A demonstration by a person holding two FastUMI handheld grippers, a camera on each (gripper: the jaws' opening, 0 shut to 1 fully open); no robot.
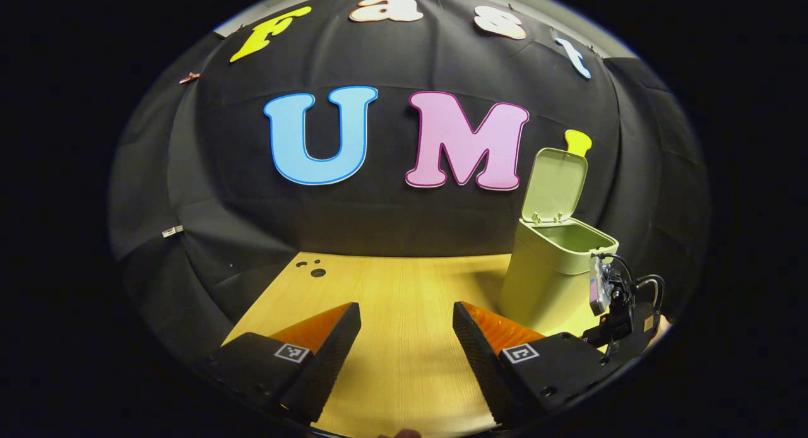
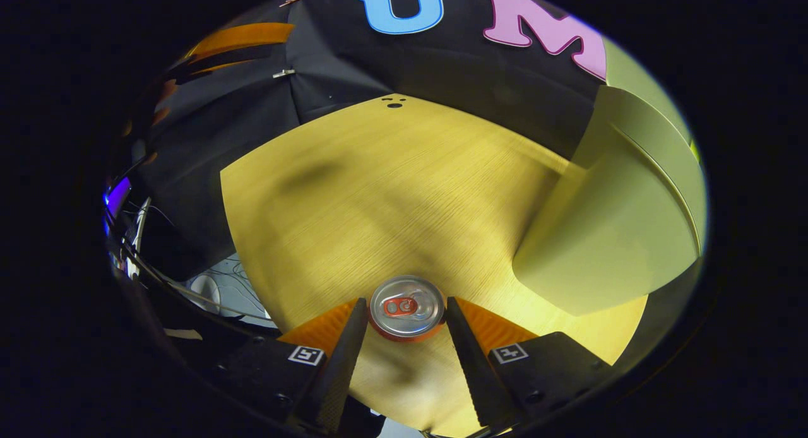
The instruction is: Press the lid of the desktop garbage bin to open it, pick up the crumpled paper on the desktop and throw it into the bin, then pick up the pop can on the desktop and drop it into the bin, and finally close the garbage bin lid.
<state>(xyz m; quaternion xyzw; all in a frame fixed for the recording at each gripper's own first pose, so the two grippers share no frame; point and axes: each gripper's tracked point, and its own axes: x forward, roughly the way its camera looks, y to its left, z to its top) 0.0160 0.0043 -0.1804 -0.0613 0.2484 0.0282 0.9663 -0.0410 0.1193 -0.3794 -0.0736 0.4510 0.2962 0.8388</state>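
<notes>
Can (image 2: 407,307) between the right gripper (image 2: 407,318) fingers, upright on the tabletop (image 2: 379,192) near its front edge.
Both fingers touch its sides, apparently clasping it for lifting; bin (image 1: 555,267), lid (image 1: 555,184) raised to receive it, stands toward the right edge; left gripper (image 1: 407,337) hangs spread, empty.

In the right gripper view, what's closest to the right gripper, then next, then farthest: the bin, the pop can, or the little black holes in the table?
1. Pop can: between its fingers, top showing.
2. Garbage bin: on the right side.
3. Black holes: at the table's far edge, by the cloth wall.
</notes>
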